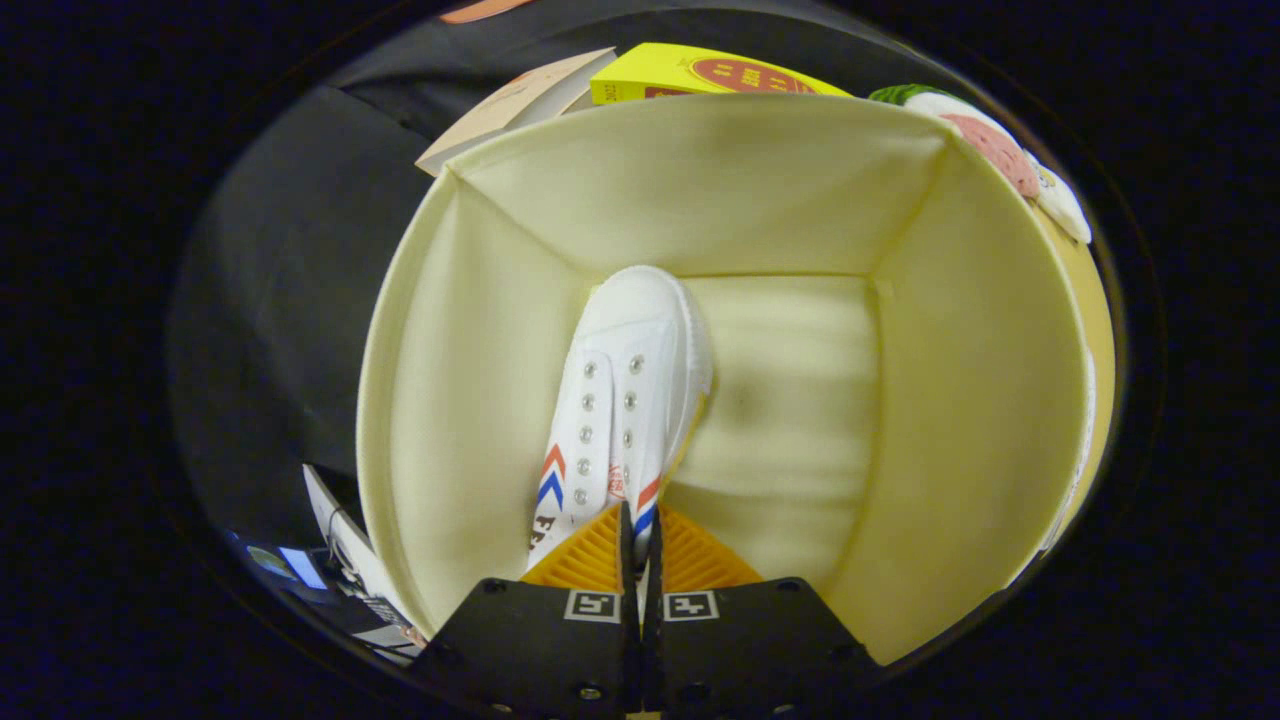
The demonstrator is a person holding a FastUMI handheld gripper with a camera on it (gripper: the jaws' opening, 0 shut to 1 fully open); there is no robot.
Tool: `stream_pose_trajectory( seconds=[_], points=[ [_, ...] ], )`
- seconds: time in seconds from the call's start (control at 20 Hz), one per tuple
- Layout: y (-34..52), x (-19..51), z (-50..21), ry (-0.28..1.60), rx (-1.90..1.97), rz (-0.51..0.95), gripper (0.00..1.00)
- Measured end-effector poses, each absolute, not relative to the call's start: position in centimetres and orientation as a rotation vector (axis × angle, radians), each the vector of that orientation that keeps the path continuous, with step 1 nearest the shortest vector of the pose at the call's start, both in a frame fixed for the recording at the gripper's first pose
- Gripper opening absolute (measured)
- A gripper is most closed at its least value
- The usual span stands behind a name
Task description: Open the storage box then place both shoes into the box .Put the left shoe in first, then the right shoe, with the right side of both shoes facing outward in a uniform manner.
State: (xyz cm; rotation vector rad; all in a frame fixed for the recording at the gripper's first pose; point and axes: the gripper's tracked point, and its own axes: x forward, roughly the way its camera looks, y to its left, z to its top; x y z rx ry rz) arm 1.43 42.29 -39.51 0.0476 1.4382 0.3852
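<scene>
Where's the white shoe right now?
In the gripper view, the white shoe hangs inside the open storage box, toe toward its floor, nearer the left wall, with the gripper jaws shut on its heel end.

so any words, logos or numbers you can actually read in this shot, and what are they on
None can be read for sure.
Shoe, pinched at its rear by the gripper inside the storage box: dark letters under the chevron stripes, cut off by the fingers.
Shoe tongue: a small red stamp, blurred.
Yellow box behind the storage box: red oval logo with characters, too small.
Square markers on the gripper: patterns, not text.
</scene>
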Motion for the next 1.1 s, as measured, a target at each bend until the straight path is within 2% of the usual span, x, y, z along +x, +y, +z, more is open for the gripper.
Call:
stream_pose_trajectory(
  seconds=[0.15,0.25,0.35,0.4,0.5,0.6,0.7,0.85,1.1],
  points=[
    [42.1,1.8,-40.1,1.453,0.027,0.367,0.02],
    [42.4,1.2,-40.2,1.480,0.037,0.399,0.07],
    [42.8,0.7,-39.6,1.476,0.039,0.439,0.16],
    [42.5,0.7,-38.6,1.467,0.028,0.442,0.32],
    [42.3,0.2,-36.6,1.468,0.067,0.480,0.52],
    [42.1,-0.4,-33.1,1.447,0.105,0.538,0.81],
    [40.9,-0.1,-30.3,1.390,0.089,0.565,0.92],
    [38.0,0.3,-26.6,1.312,0.073,0.581,0.96],
    [30.4,0.1,-24.5,1.278,0.060,0.562,0.96]
  ],
)
